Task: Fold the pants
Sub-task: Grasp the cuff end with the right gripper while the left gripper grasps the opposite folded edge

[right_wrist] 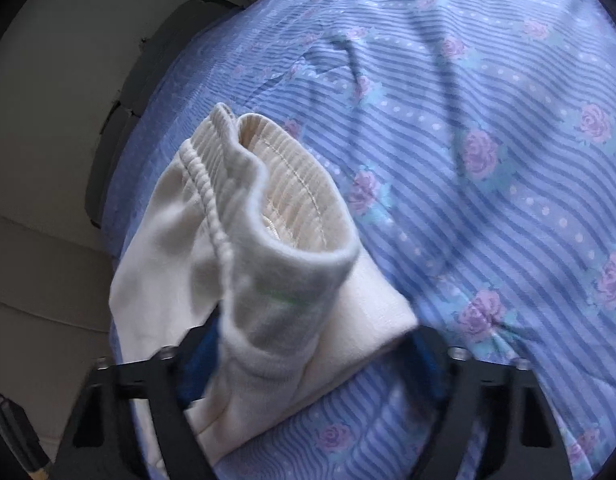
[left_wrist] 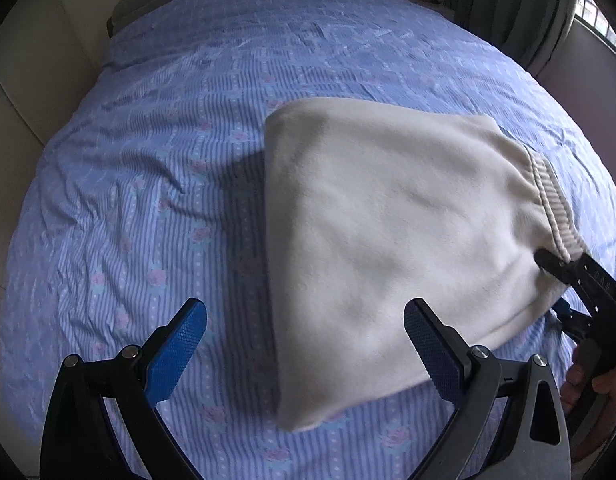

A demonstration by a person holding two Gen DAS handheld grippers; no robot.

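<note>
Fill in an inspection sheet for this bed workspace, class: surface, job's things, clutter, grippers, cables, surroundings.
Surface: wrinkled blue floral bed sheet.
Job's things: cream pants, folded, on the sheet; ribbed waistband at one end.
Clutter: nothing seen.
Grippers: left gripper open, empty, by the pants' edge; right gripper has the waistband end between its jaws, grip unclear.
Cables: nothing seen.
Surroundings: curtain and window beyond the bed.

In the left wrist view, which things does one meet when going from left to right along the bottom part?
Left blue pad → bare striped bedsheet → folded cream pants → right blue pad → the person's hand holding the right gripper.
</note>
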